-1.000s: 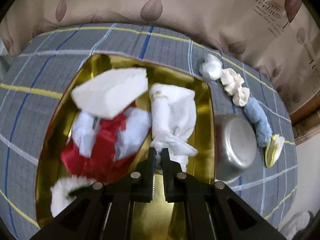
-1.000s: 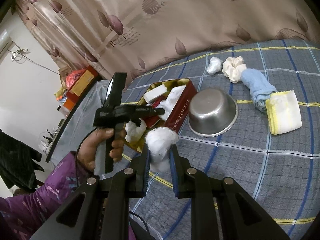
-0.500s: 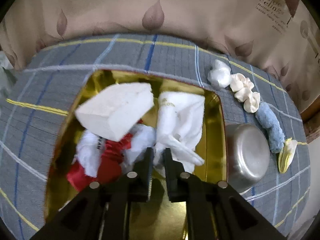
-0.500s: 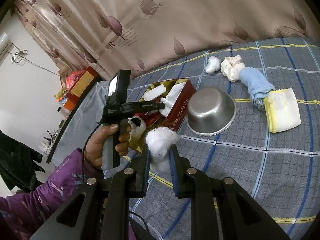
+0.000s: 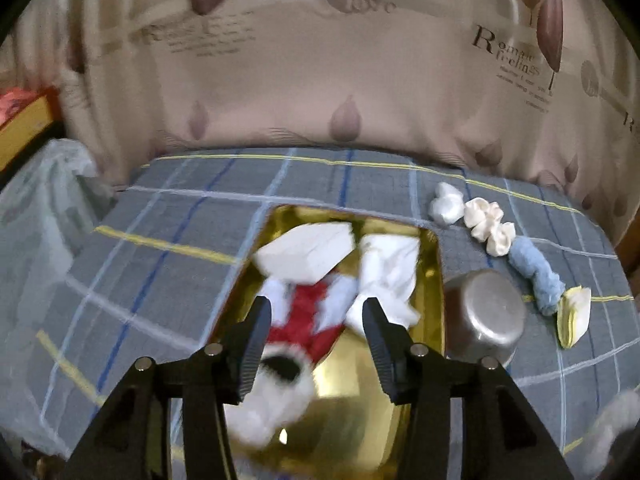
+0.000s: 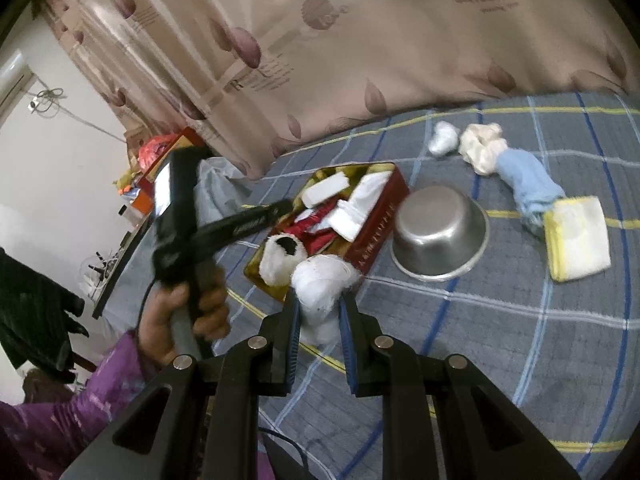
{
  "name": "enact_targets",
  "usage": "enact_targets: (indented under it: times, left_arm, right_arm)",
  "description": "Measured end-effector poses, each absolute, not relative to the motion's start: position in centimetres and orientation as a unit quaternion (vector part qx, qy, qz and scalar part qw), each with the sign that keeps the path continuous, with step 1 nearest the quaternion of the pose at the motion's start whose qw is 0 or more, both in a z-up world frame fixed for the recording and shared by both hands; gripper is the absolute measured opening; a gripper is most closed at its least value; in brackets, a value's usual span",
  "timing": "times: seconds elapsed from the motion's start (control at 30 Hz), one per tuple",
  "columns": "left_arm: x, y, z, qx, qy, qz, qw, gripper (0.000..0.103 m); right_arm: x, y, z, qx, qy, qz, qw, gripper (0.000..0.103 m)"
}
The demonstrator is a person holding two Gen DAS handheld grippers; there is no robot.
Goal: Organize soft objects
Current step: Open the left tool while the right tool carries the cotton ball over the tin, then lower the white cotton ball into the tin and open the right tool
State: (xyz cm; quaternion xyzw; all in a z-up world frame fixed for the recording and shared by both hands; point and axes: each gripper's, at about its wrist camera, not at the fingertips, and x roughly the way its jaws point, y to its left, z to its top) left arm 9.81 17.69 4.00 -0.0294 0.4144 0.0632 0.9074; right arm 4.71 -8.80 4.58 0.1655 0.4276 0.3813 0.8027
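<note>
Left wrist view:
- My left tongs (image 5: 316,320): jaws have just been opening and now stand apart with nothing pinched; they hang over the tin (image 5: 434,264).
- Tin contents: a white block (image 5: 308,256), a white cloth (image 5: 390,272), a red-and-white piece (image 5: 308,312) and a fluffy white puff (image 5: 276,384), all below and ahead of my fingers.
- Loose row: off to the right on the bed (image 5: 160,264), past the metal bowl (image 5: 486,316).

Right wrist view:
- My right tongs (image 6: 320,312): clamped on a white fluffy wad (image 6: 322,280).
- Direction that matters: the tin (image 6: 380,220) lies straight ahead and a little left of the wad, its near corner just beyond it; its long side runs away toward the curtain (image 6: 360,40).
- Nearer hand: my left hand (image 6: 180,316) is beside the tin, but I judge the loaded right goes next.
</note>
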Motion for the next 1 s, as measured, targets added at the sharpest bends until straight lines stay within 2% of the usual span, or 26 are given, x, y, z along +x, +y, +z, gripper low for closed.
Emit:
enact_targets:
  times: [0.2, 0.47, 1.0]
  left_arm:
    - [2.7, 19.5, 4.3, -0.074, 0.418, 0.098, 0.900, 0.048]
    - [-4.2, 21.1, 2.8, -0.074, 0.409, 0.182, 0.891, 0.048]
    - [-4.1, 21.6, 1.4, -0.048, 0.430, 0.177, 0.884, 0.049]
  right_arm:
    - [6.4, -5.1, 4.6, 0.143, 0.435, 0.403, 0.793, 0.018]
    - [9.9, 2.4, 3.1, 0.081, 0.450, 0.412, 0.788, 0.018]
    - [13.9, 9.6, -2.9, -0.005, 0.503, 0.363, 0.784, 0.020]
